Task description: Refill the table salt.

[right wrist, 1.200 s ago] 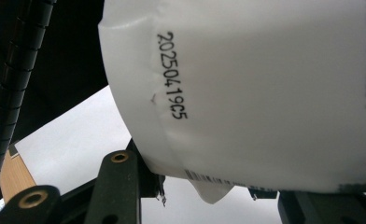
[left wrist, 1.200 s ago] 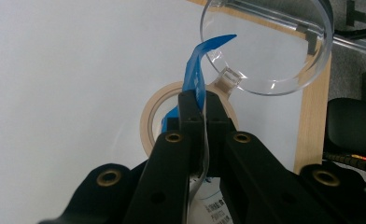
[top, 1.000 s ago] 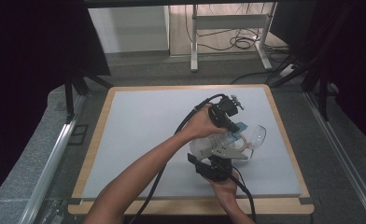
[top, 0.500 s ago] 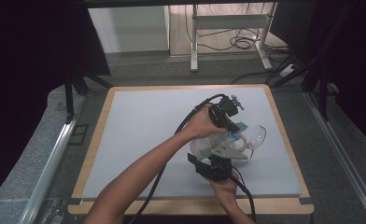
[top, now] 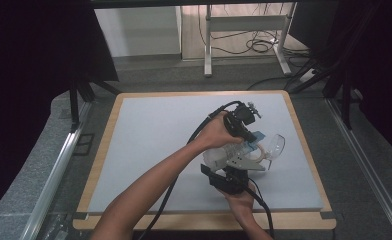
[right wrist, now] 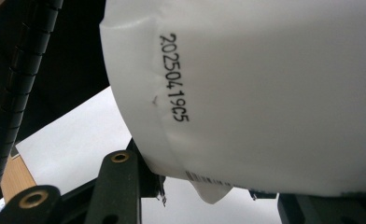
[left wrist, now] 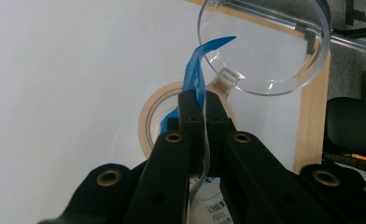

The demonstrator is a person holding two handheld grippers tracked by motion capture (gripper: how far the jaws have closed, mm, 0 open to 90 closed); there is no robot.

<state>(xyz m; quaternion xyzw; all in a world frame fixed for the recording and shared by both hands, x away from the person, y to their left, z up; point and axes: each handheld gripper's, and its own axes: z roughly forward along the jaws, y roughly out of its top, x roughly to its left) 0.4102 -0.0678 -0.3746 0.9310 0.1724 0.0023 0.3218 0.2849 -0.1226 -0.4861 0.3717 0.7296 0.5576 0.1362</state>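
My left gripper (top: 244, 131) has its jaws fully closed on the blue strip (left wrist: 193, 77) at the top edge of a white pouch (top: 219, 156) — in the left gripper view the two black jaws meet with the strip pinched flat between them, its free end curling up and away toward a clear dish (left wrist: 265, 44). Below the jaws in that view lies a tan tape ring (left wrist: 146, 122) flat on the counter (left wrist: 55, 84), and the dish sits just beyond the ring, near the counter's wooden edge. My right gripper (top: 232, 176) is partly closed around the lower end of the pouch: in the right gripper view the white film (right wrist: 274, 93) bulges over the jaws, with a printed date code running down it and a barcode at its bottom edge, and one black jaw stands at the lower left against the film. From above, both my hands work close together at the right half of the counter (top: 149, 135), my left hand (top: 216, 134) farther from me and my right hand (top: 241, 197) nearer, with the pouch held between the two grippers just above the surface. The dish (top: 275, 146) lies just right of the pouch — the ring (top: 256, 152) is between them, partly covered by the pouch.
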